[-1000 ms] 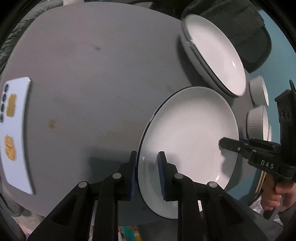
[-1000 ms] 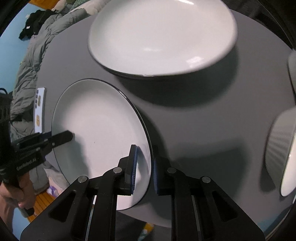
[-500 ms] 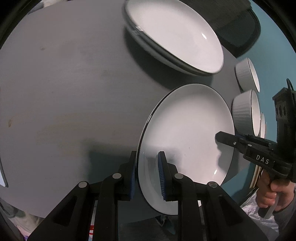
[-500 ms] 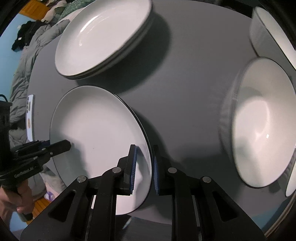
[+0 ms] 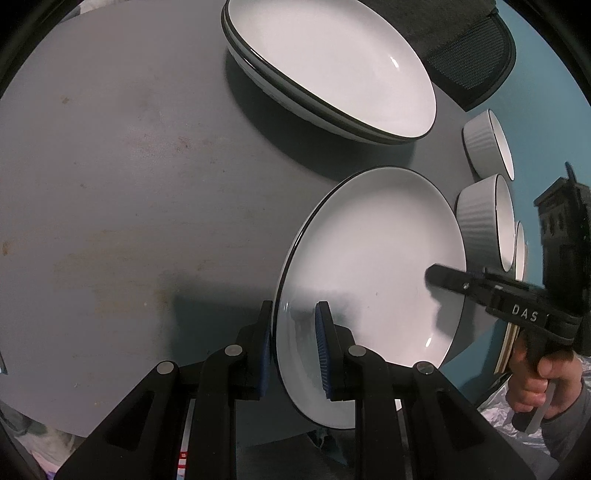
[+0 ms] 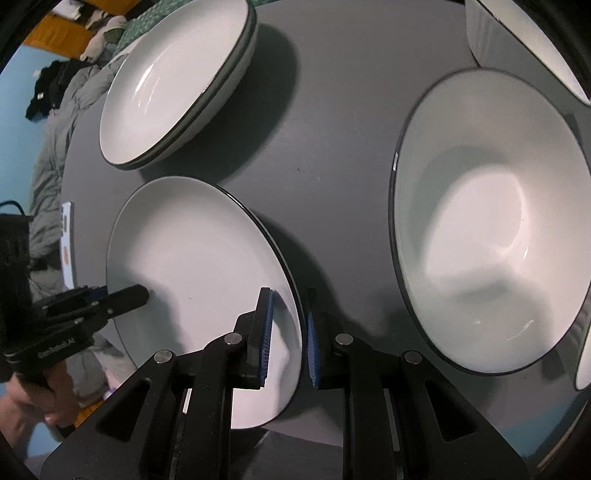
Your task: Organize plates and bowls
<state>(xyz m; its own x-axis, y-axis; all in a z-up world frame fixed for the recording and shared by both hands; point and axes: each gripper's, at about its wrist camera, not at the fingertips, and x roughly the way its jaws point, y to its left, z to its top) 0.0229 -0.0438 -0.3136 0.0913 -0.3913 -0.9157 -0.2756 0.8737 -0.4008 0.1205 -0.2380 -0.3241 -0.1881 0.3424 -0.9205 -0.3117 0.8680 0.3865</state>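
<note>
A white plate with a thin black rim (image 5: 369, 258) (image 6: 192, 251) hangs low over the grey table (image 5: 110, 184), gripped from both sides. My left gripper (image 5: 293, 325) is shut on its near left rim, one blue pad on each face. My right gripper (image 6: 288, 317) is clamped on the opposite rim, which runs between its pads. Each gripper shows in the other's view: the right one (image 5: 443, 277) and the left one (image 6: 129, 295). A stack of matching plates (image 5: 332, 62) (image 6: 173, 81) stands just beyond the held plate.
Ribbed white bowls (image 5: 484, 229) (image 5: 487, 144) stand at the table's right edge; one large bowl (image 6: 491, 221) lies close beside the right gripper, another (image 6: 517, 33) behind it. A phone (image 6: 68, 240) lies at the far left. A dark chair (image 5: 469, 48) stands behind the table.
Both grippers have carried the plate across the table toward the bowls. The plate stack and the bowls now sit closer in both views, and the phone has left the left wrist view.
</note>
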